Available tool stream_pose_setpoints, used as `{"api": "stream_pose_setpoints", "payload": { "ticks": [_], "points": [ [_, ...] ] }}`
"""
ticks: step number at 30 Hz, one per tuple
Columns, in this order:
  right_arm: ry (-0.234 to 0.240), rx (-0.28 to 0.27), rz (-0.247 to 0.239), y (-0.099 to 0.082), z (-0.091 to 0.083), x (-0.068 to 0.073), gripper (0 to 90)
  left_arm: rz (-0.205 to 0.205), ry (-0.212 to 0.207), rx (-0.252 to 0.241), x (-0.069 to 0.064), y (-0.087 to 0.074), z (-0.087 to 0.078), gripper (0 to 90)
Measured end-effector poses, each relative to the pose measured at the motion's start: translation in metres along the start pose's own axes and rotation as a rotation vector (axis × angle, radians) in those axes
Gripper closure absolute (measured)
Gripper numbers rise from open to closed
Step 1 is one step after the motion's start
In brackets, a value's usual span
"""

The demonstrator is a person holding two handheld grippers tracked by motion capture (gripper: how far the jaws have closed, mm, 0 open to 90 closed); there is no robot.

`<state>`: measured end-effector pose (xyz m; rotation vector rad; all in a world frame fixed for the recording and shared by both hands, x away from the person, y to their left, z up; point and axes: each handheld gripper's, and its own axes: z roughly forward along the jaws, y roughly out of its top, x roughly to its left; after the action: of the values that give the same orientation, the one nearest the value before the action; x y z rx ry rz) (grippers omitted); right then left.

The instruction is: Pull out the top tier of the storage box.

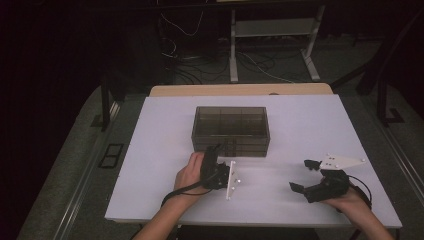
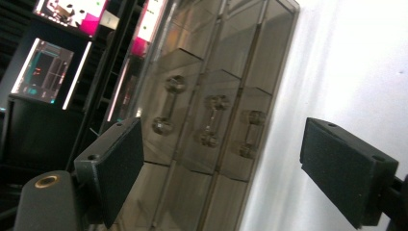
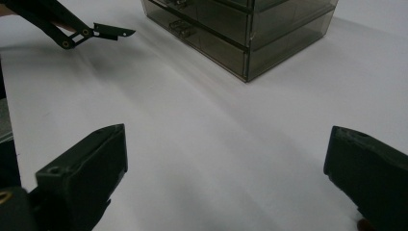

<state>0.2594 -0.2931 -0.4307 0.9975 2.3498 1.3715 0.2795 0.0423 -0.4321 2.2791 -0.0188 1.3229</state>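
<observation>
Smoked-plastic drawer box (image 1: 231,131) sits mid-table, nearer the far edge, drawer fronts facing the person. Left gripper (image 1: 214,151) is rolled on its side just before the box's lower front, jaws spread with nothing between them. In the left gripper view the clear handles (image 2: 210,120) lie between the pads (image 2: 118,163), so this reads as lining up on a drawer pull. Right gripper (image 1: 306,175) waits near the table's (image 1: 300,120) near right corner, jaws wide apart and empty, well clear of the box. Bare white surface lies between the two grippers and along the right edge; the near edge is close behind both hands.
</observation>
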Motion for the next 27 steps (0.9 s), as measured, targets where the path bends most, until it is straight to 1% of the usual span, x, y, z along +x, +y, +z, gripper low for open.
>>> {"api": "stream_pose_setpoints", "payload": {
  "ticks": [2, 8, 9, 13, 21, 23, 24, 25, 27],
  "points": [
    [0.0, 0.0, 0.0, 0.0, 0.0, 0.0, 0.9, 0.014, 0.011, 0.007, 0.002, 0.001, 0.0, 14.7],
    [0.0, 0.0, 0.0, 0.0, 0.0, 0.0, 0.9, 0.024, 0.048, 0.004, 0.008, 0.003, 0.003, 15.0],
    [0.0, 0.0, 0.0, 0.0, 0.0, 0.0, 0.9, 0.023, 0.049, 0.008, 0.007, 0.004, 0.003, 15.0],
    [0.001, 0.001, 0.001, 0.0, 0.0, 0.0, 1.0, 0.049, 0.066, 0.013, 0.008, 0.006, 0.006, 15.3],
    [0.003, 0.002, -0.002, 0.0, 0.001, 0.0, 1.0, 0.061, 0.13, 0.021, 0.008, 0.006, 0.009, 16.6],
    [0.003, 0.002, -0.005, 0.0, 0.001, 0.0, 1.0, 0.067, 0.134, 0.016, 0.008, 0.006, 0.009, 18.5],
    [0.003, 0.004, -0.004, 0.0, 0.001, 0.001, 0.9, 0.076, 0.138, 0.016, 0.008, 0.006, 0.009, 20.6],
    [0.004, 0.004, -0.004, -0.001, 0.001, 0.001, 0.9, 0.075, 0.14, 0.021, 0.007, 0.006, 0.01, 21.5],
    [0.004, 0.005, -0.004, -0.001, 0.001, 0.001, 1.0, 0.091, 0.149, 0.023, 0.006, 0.006, 0.011, 21.6]
  ]
}}
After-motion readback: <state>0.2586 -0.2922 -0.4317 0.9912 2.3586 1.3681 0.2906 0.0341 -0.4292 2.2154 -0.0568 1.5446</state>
